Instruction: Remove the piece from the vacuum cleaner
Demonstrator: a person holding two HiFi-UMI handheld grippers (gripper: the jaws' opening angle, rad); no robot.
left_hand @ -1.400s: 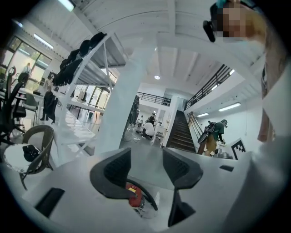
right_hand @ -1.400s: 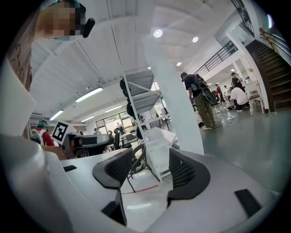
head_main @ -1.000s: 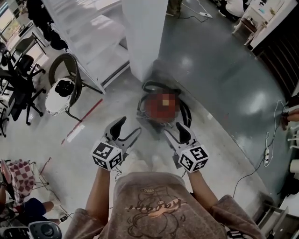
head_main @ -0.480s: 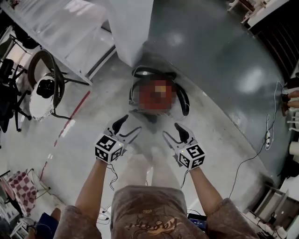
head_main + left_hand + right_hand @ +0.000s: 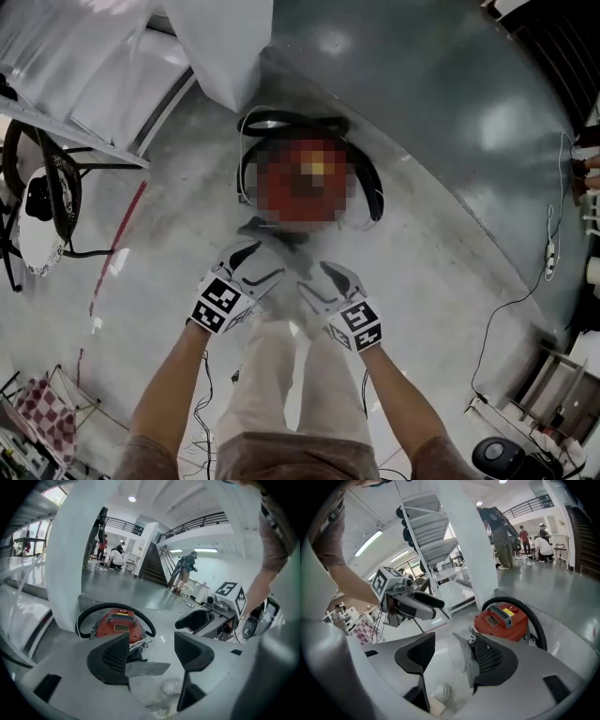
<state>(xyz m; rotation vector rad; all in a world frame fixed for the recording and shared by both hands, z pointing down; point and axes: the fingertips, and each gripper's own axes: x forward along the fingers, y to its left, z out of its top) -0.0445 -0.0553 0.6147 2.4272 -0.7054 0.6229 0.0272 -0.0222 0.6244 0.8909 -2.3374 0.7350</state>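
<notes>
1. Vacuum cleaner (image 5: 501,619): red, it sits on the floor (image 5: 441,281) straight ahead of the person and close to the foot of a white pillar (image 5: 220,47). A black hose (image 5: 291,117) loops around its body.
2. Left tongs (image 5: 150,651): the jaws are spread wide with only air between them. They touch nothing and hang above the floor short of the vacuum cleaner.
3. Right tongs (image 5: 452,656): these are also spread wide and empty, level with the left pair and just beside it. The two pairs are apart from each other.
4. A flat gray piece (image 5: 145,668) lies low at the front of the vacuum cleaner, between it and both tongs. Neither pair touches it. Whether it is joined to the machine or only rests on the floor cannot be told.
5. Thin pale wires (image 5: 138,644) bunch at the front of the vacuum cleaner, just behind the gray piece.
6. Edges: the pillar crowds the far left side of the vacuum cleaner, and the hose rings its back and right side.
7. Open room: bare floor stretches to the right of the machine, where a thin cable (image 5: 525,291) trails well apart. A round chair (image 5: 47,206) stands well off to the left. The person's shoe (image 5: 440,693) shows below the right tongs.
</notes>
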